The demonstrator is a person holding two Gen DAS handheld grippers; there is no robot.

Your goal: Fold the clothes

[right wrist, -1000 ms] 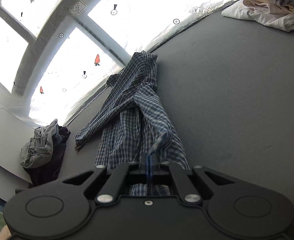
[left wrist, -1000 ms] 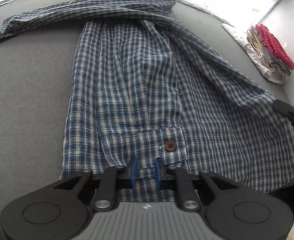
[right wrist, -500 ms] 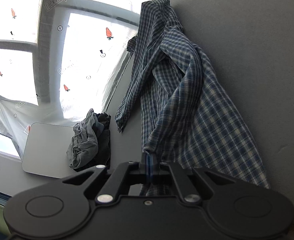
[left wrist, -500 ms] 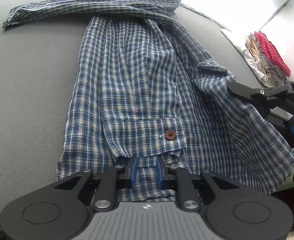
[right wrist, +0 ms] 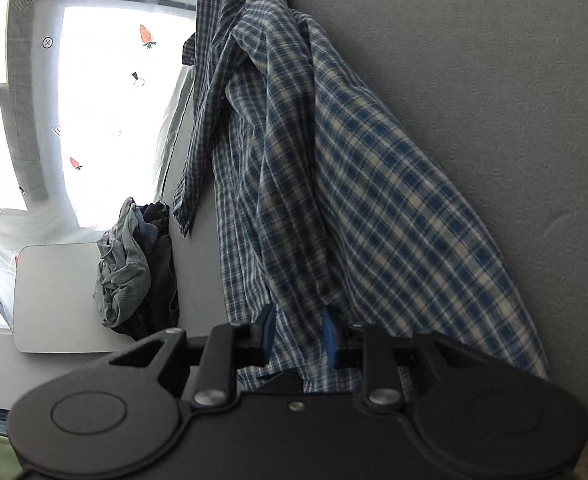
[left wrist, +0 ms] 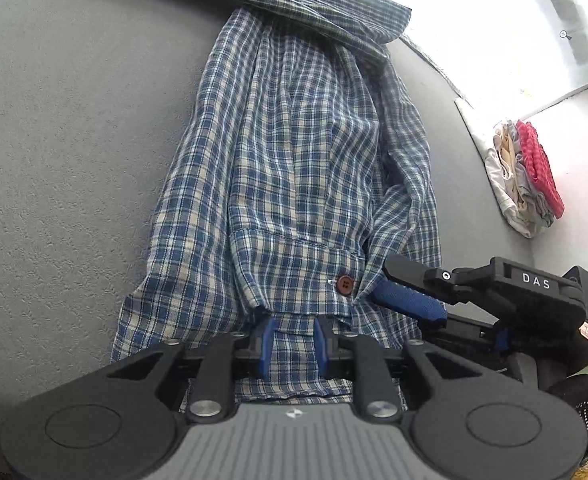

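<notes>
A blue plaid shirt (left wrist: 294,160) lies lengthwise on the grey surface (left wrist: 73,140), its right side folded in over the middle. My left gripper (left wrist: 292,344) sits at the near hem, just below a cuff with a brown button (left wrist: 345,284). Its jaws are easing open, and a band of hem still fills the gap and touches both pads. In the right wrist view my right gripper (right wrist: 298,336) has its jaws opening. The folded-over shirt (right wrist: 354,180) edge hangs loose between its pads. One of its fingers (left wrist: 414,274) shows in the left wrist view beside the button.
A stack of folded clothes (left wrist: 530,176) with a red piece on top lies at the far right edge. A heap of grey and dark garments (right wrist: 133,272) sits left of the shirt, next to a flat grey board (right wrist: 53,296). A bright window (right wrist: 105,92) is behind.
My right gripper came down and in beside the left one, carrying the shirt's right side over the middle. Its jaws went from shut to apart. The shirt now looks narrower.
</notes>
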